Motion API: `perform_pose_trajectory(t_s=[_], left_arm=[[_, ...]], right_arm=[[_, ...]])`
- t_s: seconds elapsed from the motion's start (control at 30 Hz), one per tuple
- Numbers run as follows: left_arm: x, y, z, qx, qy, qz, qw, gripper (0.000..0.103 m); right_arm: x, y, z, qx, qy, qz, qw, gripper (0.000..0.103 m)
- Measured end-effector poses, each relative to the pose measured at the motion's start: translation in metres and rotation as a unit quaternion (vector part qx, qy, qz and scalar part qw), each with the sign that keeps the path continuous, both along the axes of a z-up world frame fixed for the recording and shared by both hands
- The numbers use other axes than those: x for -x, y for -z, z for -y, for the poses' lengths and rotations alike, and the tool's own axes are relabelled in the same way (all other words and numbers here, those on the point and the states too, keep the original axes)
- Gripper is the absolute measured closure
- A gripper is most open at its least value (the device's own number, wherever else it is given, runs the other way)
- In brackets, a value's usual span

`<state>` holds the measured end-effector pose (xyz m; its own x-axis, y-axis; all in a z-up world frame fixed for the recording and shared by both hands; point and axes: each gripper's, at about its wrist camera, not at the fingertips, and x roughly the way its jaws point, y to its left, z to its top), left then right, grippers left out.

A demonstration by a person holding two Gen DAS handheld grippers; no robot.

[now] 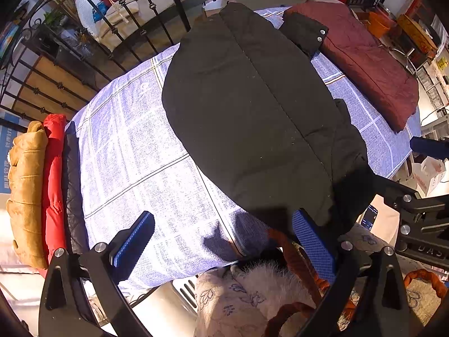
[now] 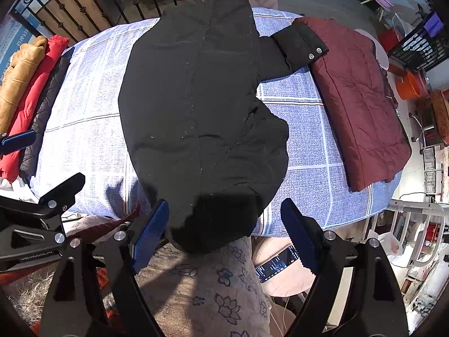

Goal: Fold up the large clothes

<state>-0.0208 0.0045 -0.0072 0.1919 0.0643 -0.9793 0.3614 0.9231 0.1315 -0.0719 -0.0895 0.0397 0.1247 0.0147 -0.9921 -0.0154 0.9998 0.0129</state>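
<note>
black padded jacket point(image 2: 196, 106) lies spread out on the blue checked sheet point(image 2: 84, 112) that covers the table, its length running away from the cameras and its near end hanging a little over the table's near edge.

going left to right in the right wrist view: at the far left edge of the table a tan jacket point(image 2: 19, 70), a red jacket point(image 2: 33, 95) and a dark quilted one point(image 2: 42, 123) lie side by side in a row. next comes bare sheet, then the black jacket in the middle. its one visible sleeve reaches out to the right, and the cuff point(image 2: 300, 46) with two metal snaps rests on the edge of a folded maroon jacket point(image 2: 362, 104), which lies along the right side of the table.

below the table edge a floral cushion point(image 2: 210, 280) sits near the cameras, and a phone point(image 2: 277, 264) with a lit screen lies just right of it.

left gripper point(image 1: 221, 238) hovers over the near edge, jaws wide apart and clamped on nothing: its left pad is over bare sheet, its right pad just at the jacket's near corner, whether touching i cannot tell. right gripper point(image 2: 224, 230) also stands with jaws well apart, the hanging near end of the jacket between them, neither pad pressing on the cloth.
</note>
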Motion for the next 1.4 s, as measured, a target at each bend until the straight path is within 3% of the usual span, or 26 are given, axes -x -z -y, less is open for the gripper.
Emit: perform_pose_trajectory(t_s=[1.4], left_arm=[[-0.0003, 0.0049, -0.0014, -0.002, -0.005, -0.010, 0.9999, 0.006]], right_arm=[[-0.0038, 0.0039, -0.0043, -0.005, -0.001, -0.005, 1.000, 0.022]])
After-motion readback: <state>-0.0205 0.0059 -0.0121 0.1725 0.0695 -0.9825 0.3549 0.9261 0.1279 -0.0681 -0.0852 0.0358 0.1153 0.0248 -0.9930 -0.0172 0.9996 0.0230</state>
